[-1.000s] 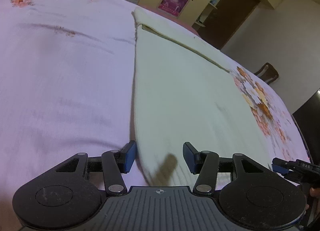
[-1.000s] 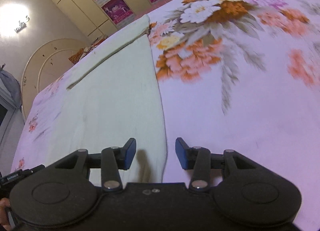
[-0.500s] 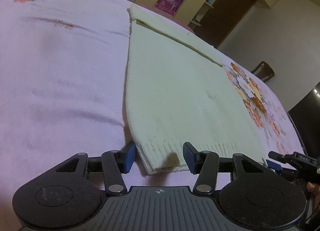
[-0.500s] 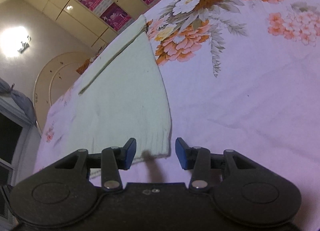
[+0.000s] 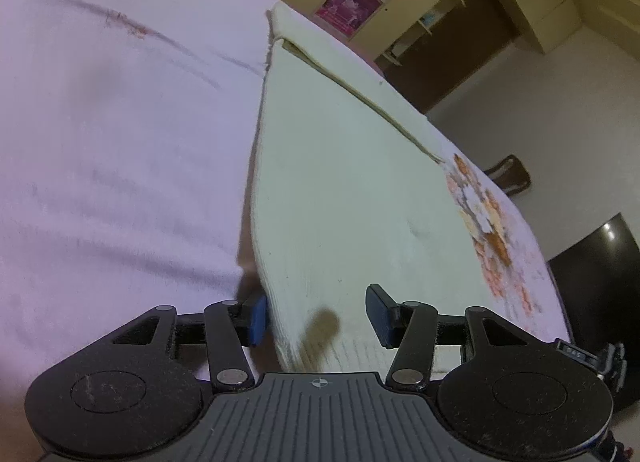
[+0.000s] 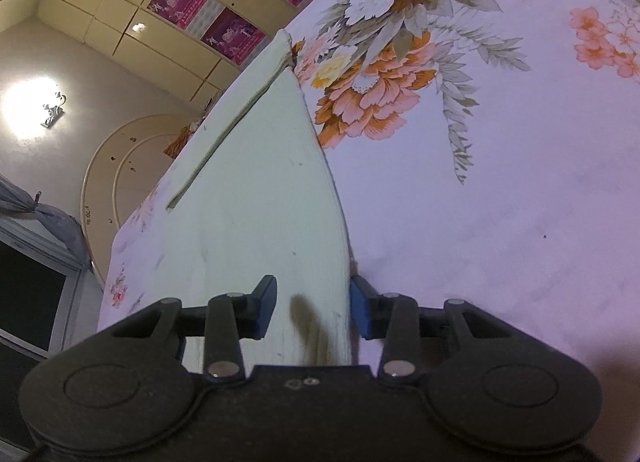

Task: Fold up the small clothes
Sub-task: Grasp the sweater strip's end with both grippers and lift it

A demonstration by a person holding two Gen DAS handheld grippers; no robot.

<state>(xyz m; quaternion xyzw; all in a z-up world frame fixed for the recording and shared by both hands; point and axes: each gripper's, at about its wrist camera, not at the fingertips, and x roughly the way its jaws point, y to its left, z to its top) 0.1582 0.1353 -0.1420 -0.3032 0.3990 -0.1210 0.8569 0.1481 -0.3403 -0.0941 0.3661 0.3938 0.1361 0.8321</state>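
A cream knitted garment (image 5: 344,189) lies flat on a pink floral bedsheet (image 5: 112,149), with a folded band across its far end. My left gripper (image 5: 318,316) is open, and the garment's near left corner lies between its blue pads. In the right wrist view the same garment (image 6: 256,205) runs away from me, and my right gripper (image 6: 314,312) is open with the near right corner between its pads. Both hem corners sit between open jaws; the hem's very edge is hidden under the gripper bodies.
Yellow cupboards with purple posters (image 5: 348,5) stand beyond the bed. A dark doorway (image 5: 452,57) and a wooden chair (image 5: 510,177) are at the right. A dark cabinet (image 5: 600,274) stands near the bed's right edge. A wall lamp (image 6: 40,105) and a window with curtain (image 6: 36,258) are at the left.
Both grippers have moved forward over the garment's near hem, so each corner now lies between open pads. The jaws stay open.
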